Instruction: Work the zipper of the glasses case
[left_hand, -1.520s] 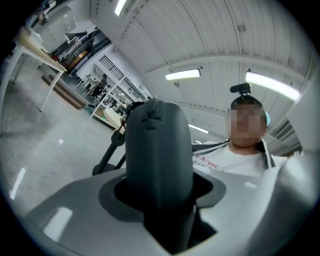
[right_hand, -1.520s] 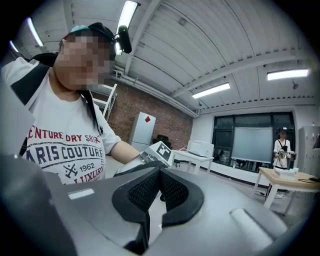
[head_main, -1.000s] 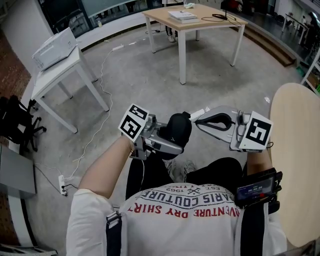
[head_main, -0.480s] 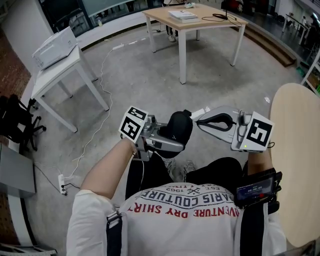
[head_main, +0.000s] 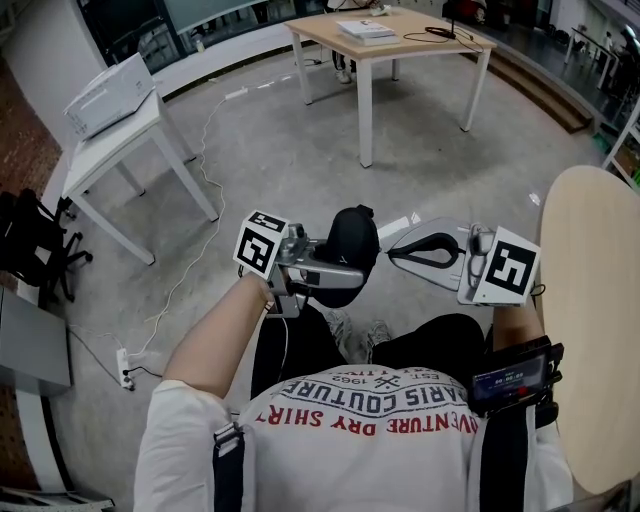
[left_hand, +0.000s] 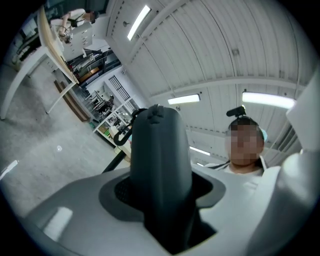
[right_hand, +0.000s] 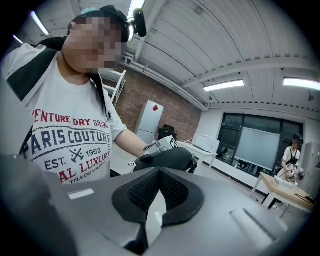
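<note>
A black glasses case (head_main: 352, 247) is held in mid-air in front of the person's lap, in the head view. My left gripper (head_main: 343, 276) is shut on it from the left; in the left gripper view the case (left_hand: 160, 165) stands upright between the jaws and fills the gap. My right gripper (head_main: 391, 252) is shut with nothing between its pads. Its tip points left and stops just short of the case's right side. The right gripper view shows the case (right_hand: 167, 158) a short way beyond the closed tips (right_hand: 159, 171). No zipper pull is visible.
A round wooden tabletop (head_main: 592, 300) lies close on the right. A white table (head_main: 120, 140) with a box stands at the left, and a wooden table (head_main: 400, 35) at the back. A power strip (head_main: 125, 367) and cables lie on the concrete floor.
The left gripper has lifted and tilted the case a little upward. The right gripper's tip, close against the case before, now sits slightly lower with a small gap.
</note>
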